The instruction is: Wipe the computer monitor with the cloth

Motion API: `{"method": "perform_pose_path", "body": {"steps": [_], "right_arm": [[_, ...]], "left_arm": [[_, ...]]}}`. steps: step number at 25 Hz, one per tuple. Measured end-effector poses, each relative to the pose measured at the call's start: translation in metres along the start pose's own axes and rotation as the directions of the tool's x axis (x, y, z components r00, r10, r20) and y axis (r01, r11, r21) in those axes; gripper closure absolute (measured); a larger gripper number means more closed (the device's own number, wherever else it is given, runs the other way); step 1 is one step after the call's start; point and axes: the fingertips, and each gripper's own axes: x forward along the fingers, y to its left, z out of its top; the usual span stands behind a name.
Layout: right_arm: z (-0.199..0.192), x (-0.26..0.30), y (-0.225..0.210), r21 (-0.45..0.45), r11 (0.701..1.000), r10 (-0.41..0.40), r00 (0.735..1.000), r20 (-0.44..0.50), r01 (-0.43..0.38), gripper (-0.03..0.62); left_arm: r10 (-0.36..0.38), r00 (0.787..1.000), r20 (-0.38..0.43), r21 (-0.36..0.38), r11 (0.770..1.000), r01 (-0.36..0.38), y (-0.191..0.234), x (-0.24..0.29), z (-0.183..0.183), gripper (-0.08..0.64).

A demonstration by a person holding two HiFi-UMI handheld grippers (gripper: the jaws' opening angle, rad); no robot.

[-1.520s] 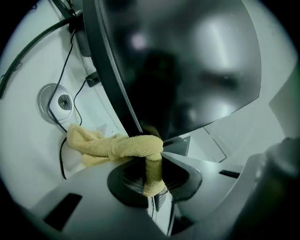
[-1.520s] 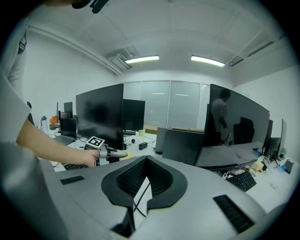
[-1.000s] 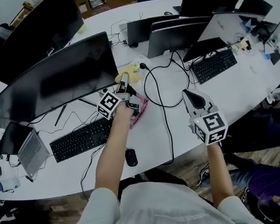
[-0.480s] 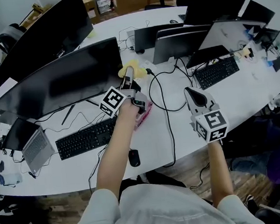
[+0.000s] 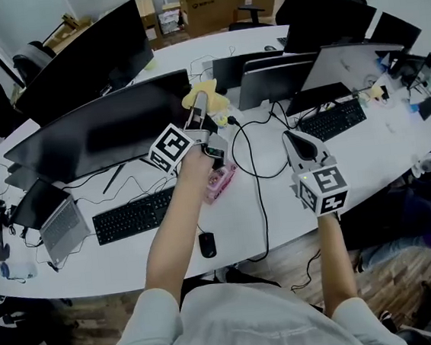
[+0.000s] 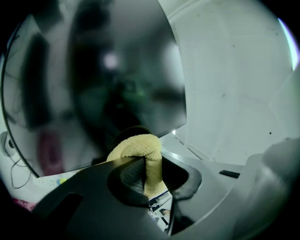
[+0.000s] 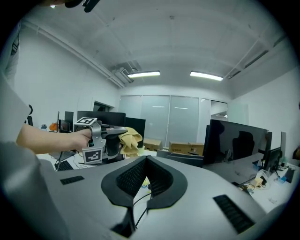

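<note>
On the long white desk (image 5: pixel 242 211), the wide curved monitor (image 5: pixel 112 133) stands with a dark screen, and judging from how things lie, the wiping proper is only at its start. The cloth is already off the desk and up at the screen's right end, while nearly the whole panel stretching away to the left appears yet to be covered. The person's left arm reaches forward over the keyboard (image 5: pixel 132 215), with the forearm raised. It carries the left gripper (image 5: pixel 199 107) to the monitor's upper right corner, where its own view is filled by the glossy screen close ahead. Its jaws are clamped on the yellow cloth (image 5: pixel 215 99), which bulges out past the tips in a soft fold. Whether that fold actually touches the glass cannot be told from these views, though it looks very near. The right arm is held out lower and nearer the body. The right gripper (image 5: pixel 292 141) hovers over the desk's front part, well apart from the monitor, its jaws brought together with nothing between them.
</note>
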Motion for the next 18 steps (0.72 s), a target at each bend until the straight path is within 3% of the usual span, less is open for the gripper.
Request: {"method": "perform_pose_path", "body": {"steps": [13,18], "right_arm": [[0.043,0.011,0.016,0.009,0.999,0.048,0.995,0.092,-0.049,0.568],[0.060,0.011,0.013,0.006,0.999,0.045,0.991,0.125,-0.046,0.568]], "left_arm": [[-0.088,0.990,-0.111,0.103,0.990,0.100,-0.078,0.014,0.033,0.488],[-0.120,0.983,-0.140,0.184,0.972,0.145,-0.108,0.018,0.045,0.488]]}}
